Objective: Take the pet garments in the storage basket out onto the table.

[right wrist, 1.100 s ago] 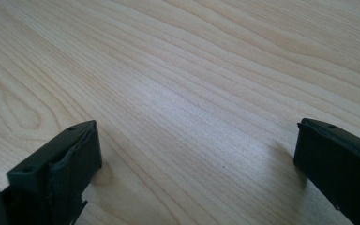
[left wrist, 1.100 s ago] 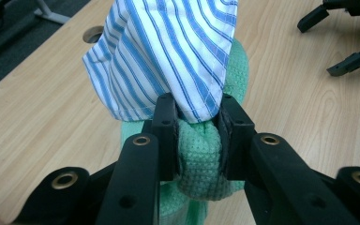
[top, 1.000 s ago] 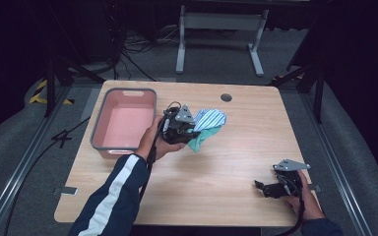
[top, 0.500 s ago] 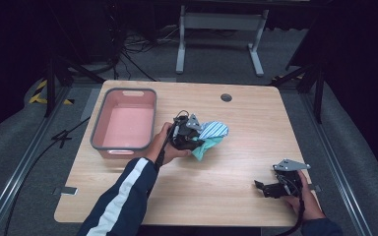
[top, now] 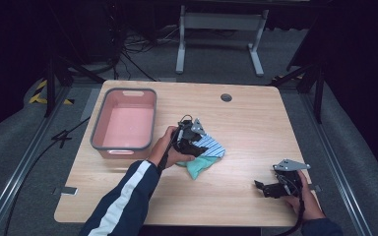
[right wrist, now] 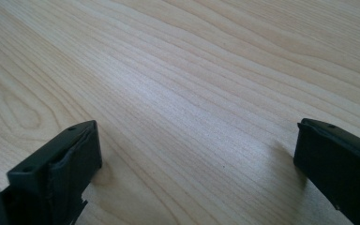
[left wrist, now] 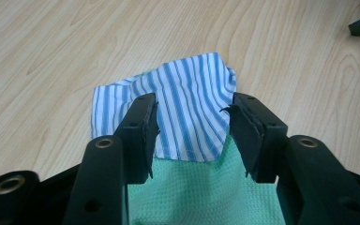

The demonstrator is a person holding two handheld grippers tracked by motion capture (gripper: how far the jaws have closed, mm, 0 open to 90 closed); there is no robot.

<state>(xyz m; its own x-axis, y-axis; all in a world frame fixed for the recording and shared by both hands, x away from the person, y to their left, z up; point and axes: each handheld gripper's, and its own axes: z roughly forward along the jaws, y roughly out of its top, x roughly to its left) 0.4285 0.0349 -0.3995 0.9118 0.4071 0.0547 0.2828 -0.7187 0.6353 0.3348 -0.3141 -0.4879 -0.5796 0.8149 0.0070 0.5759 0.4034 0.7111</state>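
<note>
A blue-and-white striped cloth (top: 212,147) lies partly on top of a green waffle-weave cloth (top: 198,168) near the middle of the wooden table (top: 246,128). My left gripper (top: 193,142) hovers just over them, open. In the left gripper view the striped cloth (left wrist: 187,89) spreads between and beyond the two jaws of the left gripper (left wrist: 192,105), and the green cloth (left wrist: 192,192) lies under them nearer the camera. My right gripper (top: 266,189) rests low at the table's near right, open, and the right gripper (right wrist: 197,140) has bare wood between its jaws.
A pink basin with a grey rim (top: 122,147) stands at the left of the table, nothing visible inside. A round cable hole (top: 226,97) sits near the far edge. A sleeve with a white stripe (top: 123,201) crosses the near left part.
The left hand has carried the two cloths right and toward the near edge, and they now lie flat on the wood. The right gripper has stayed put.
</note>
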